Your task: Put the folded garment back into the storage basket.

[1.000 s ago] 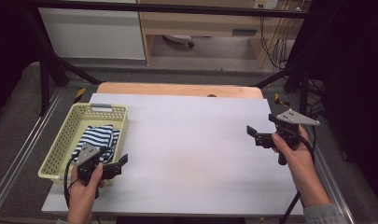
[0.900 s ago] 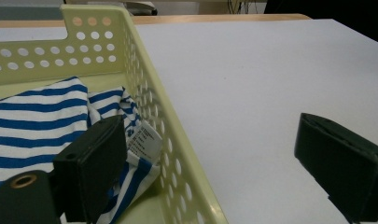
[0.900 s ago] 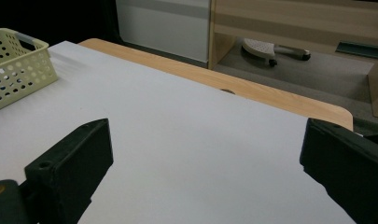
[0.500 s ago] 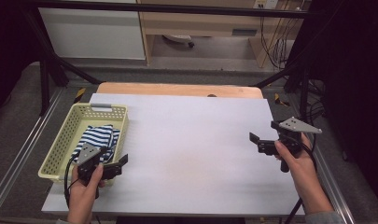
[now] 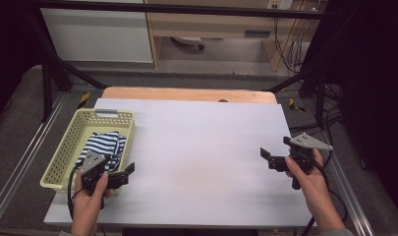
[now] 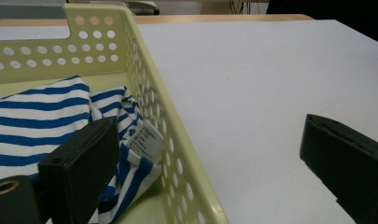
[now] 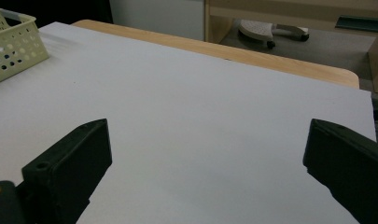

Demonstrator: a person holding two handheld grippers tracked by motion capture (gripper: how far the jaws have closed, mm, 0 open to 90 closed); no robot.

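- White table (image 5: 201, 162) stands over a wooden board, with grey floor and pale cabinets behind.
- Blue-and-white striped cloth (image 5: 102, 145) lies bunched in the pale yellow perforated basket (image 5: 64, 152) at the table's left edge, its white label (image 6: 147, 140) against the basket's right wall.
- Left tongs (image 5: 122, 176) sit at the basket's near right corner, jaws wide apart: one over the cloth, one outside over bare table.
- Right tongs (image 5: 269, 158) hover near the table's right edge, well apart from the basket, jaws spread wide and holding nothing.
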